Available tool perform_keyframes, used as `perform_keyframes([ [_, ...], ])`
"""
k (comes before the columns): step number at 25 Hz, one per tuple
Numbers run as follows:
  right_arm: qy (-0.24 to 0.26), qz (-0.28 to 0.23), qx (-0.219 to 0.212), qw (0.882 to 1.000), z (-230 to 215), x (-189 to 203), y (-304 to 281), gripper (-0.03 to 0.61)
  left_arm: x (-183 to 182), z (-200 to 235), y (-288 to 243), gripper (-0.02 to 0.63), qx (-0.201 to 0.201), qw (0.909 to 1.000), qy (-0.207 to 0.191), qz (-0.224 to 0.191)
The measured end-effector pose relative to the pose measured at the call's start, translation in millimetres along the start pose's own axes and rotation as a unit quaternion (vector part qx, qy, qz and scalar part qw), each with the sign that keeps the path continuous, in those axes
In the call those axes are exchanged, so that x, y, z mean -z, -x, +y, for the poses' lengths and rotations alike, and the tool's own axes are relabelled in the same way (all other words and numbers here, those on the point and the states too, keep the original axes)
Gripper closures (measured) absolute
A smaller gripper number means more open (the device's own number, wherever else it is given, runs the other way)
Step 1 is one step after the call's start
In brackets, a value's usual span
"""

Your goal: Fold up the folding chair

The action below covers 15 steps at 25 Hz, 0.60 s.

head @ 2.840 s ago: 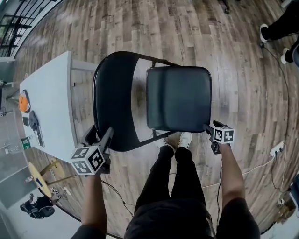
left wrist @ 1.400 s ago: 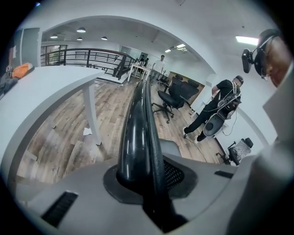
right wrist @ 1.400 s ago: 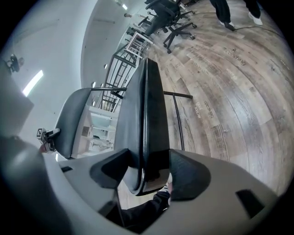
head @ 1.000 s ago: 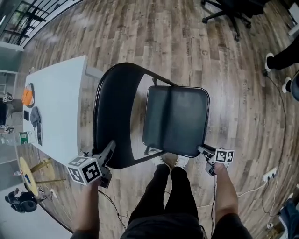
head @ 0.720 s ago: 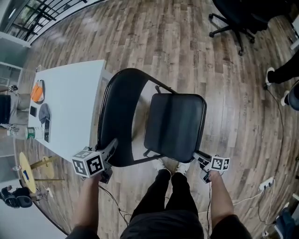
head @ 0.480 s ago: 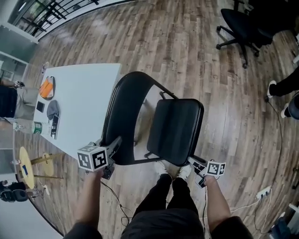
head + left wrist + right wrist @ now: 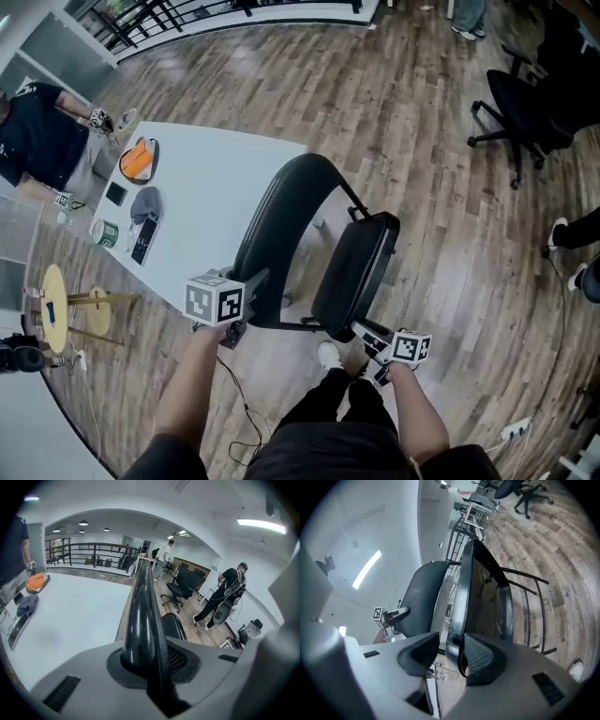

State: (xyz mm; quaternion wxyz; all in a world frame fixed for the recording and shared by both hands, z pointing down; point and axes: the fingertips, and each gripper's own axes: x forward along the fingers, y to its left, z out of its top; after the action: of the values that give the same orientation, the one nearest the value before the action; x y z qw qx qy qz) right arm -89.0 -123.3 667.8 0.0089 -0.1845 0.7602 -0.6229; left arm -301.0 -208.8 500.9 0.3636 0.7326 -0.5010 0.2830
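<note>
On the wood floor [image 7: 422,112], the chair [image 7: 314,309] stands half folded at 4 o'clock of the desk [image 7: 216,216]; the left tongs [image 7: 251,284], pinching the backrest [image 7: 281,225], should brace it while the right tongs [image 7: 364,331], closing around the seat [image 7: 356,272] rim, grip firmly before swinging it flat.

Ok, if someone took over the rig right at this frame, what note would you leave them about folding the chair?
Left gripper: shut on the edge of the backrest.
Right gripper: jaws closing, with the front edge of the seat between them. It is not yet clamped from both sides.
Folding chair: stands on the wood floor beside the white table, with the seat tipped up steeply, almost on edge.
Done: the fold is well under way.
Left: there is a gap between seat and backrest. Bring the two together until the chair is flat.
</note>
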Motion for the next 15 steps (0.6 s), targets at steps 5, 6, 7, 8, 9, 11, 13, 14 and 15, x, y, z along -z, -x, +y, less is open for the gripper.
perform_keyframes([
  [5,0.019,0.031,-0.034,0.999,44,-2,-76,0.406,-7,26,15,0.551,-0.005,1.0,-0.001,0.0],
  [6,0.018,0.034,-0.041,0.998,51,-2,-92,0.407,-8,32,16,0.551,-0.006,1.0,-0.001,-0.001],
  [7,0.018,0.035,-0.045,0.998,56,-2,-106,0.407,-8,37,17,0.551,-0.005,1.0,0.0,-0.001],
  [8,0.018,0.037,-0.046,0.998,60,-2,-120,0.41,-7,43,17,0.551,-0.004,1.0,0.001,0.0],
  [9,0.016,0.038,-0.046,0.998,63,-1,-132,0.411,-6,48,18,0.551,-0.003,1.0,0.002,0.001],
  [11,0.014,0.042,-0.043,0.998,69,2,-154,0.423,-7,58,22,0.551,-0.003,1.0,0.003,0.002],
  [13,0.013,0.048,-0.04,0.998,73,4,-172,0.426,-7,66,25,0.551,-0.005,1.0,0.004,0.002],
  [14,0.014,0.052,-0.038,0.998,74,4,-180,0.43,-8,69,26,0.551,-0.005,1.0,0.005,0.002],
  [15,0.014,0.055,-0.036,0.998,75,4,-187,0.433,-9,73,27,0.551,-0.006,1.0,0.006,0.001],
])
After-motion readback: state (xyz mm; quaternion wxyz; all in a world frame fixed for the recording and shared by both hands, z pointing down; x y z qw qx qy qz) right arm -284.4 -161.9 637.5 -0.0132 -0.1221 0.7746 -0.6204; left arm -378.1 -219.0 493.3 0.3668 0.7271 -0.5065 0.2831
